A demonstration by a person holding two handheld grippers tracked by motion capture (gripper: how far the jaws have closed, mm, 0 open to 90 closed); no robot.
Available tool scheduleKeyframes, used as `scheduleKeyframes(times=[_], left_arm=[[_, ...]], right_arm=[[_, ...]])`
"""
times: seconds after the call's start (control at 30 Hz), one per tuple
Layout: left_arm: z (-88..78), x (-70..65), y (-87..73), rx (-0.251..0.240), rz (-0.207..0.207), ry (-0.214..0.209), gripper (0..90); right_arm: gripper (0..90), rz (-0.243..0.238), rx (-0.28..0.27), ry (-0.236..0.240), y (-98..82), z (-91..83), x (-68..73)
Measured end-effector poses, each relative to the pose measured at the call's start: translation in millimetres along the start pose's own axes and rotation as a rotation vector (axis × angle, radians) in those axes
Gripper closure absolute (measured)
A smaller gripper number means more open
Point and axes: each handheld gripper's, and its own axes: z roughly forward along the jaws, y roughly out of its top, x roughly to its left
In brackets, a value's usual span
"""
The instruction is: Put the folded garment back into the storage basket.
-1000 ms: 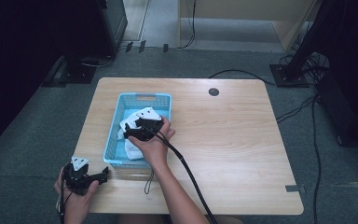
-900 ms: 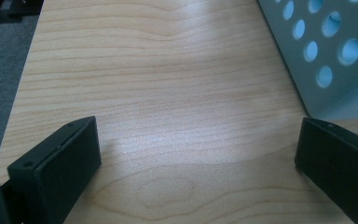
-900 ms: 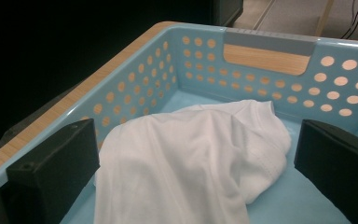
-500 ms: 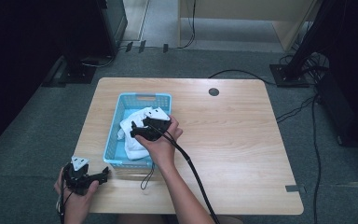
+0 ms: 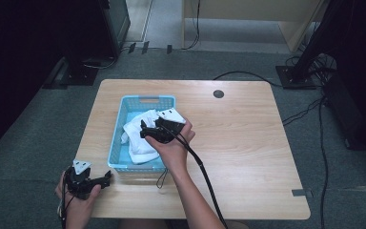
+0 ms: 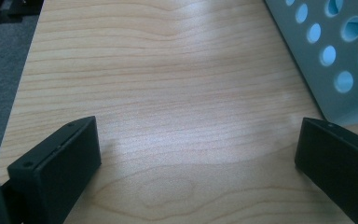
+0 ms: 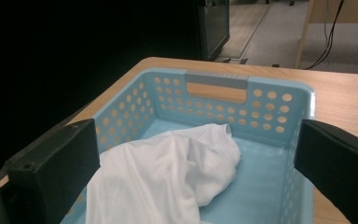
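From the high view I have my right gripper (image 5: 148, 132) hanging over the blue basket (image 5: 115, 149), which sits left of centre on the table (image 5: 248, 157). Its jaws point toward nine o'clock, just above the white cloth (image 5: 140, 138) that lies bunched inside the basket. In the right gripper view those jaws are spread wide with nothing between them; the cloth (image 7: 163, 182) is heaped in the near half of the basket (image 7: 270, 105), spilling toward the seven o'clock corner of that picture, and the far wall with its handle slot stands at twelve o'clock. I cannot tell whether the jaws touch the fabric. My left gripper (image 5: 106, 177) sits at the seven o'clock corner of the table, well apart from the right one, with its jaws aimed toward three o'clock and its tip just short of the basket's near wall. In the left gripper view its jaws are also spread wide over bare wood, holding nothing, and the perforated corner of the basket (image 6: 326, 56) shows at two o'clock. The cable (image 5: 205, 171) from the right gripper trails back along my forearm toward six o'clock.
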Motion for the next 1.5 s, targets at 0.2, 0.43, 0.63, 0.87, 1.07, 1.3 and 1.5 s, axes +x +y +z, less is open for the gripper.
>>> scheduleKeyframes(times=[0.2,0.43,0.63,0.87,1.07,1.3,1.5], left_arm=[[0.1,-0.2,0.0,-0.002,-0.003,-0.001,0.0],[-0.1,0.1,0.0,0.002,0.002,0.0,0.0],[-0.2,0.0,0.0,0.003,0.001,0.0,0.0],[-0.1,0.0,0.0,0.003,0.001,0.0,0.0],[-0.1,0.0,0.0,0.003,0.001,0.0,0.0],[-0.1,0.0,0.0,0.003,0.001,0.0,0.0],[-0.3,0.2,0.0,0.005,0.004,0.0,0.0]], right_arm=[[0.0,-0.004,-0.017,-0.017,4.1,-8.7,-9.2],[0.0,0.005,-0.015,-0.043,-0.2,-15.1,-22.2],[0.0,0.011,-0.013,-0.067,-5.9,-18.5,-32.6],[0.0,0.025,-0.005,-0.097,-15.5,-24.7,-49.7],[0.0,0.037,0.003,-0.119,-23.2,-28.3,-60.5],[0.0,0.047,0.017,-0.136,-32.1,-30.8,-69.6],[0.0,0.06,0.026,-0.155,-42.1,-32.5,-78.3]])
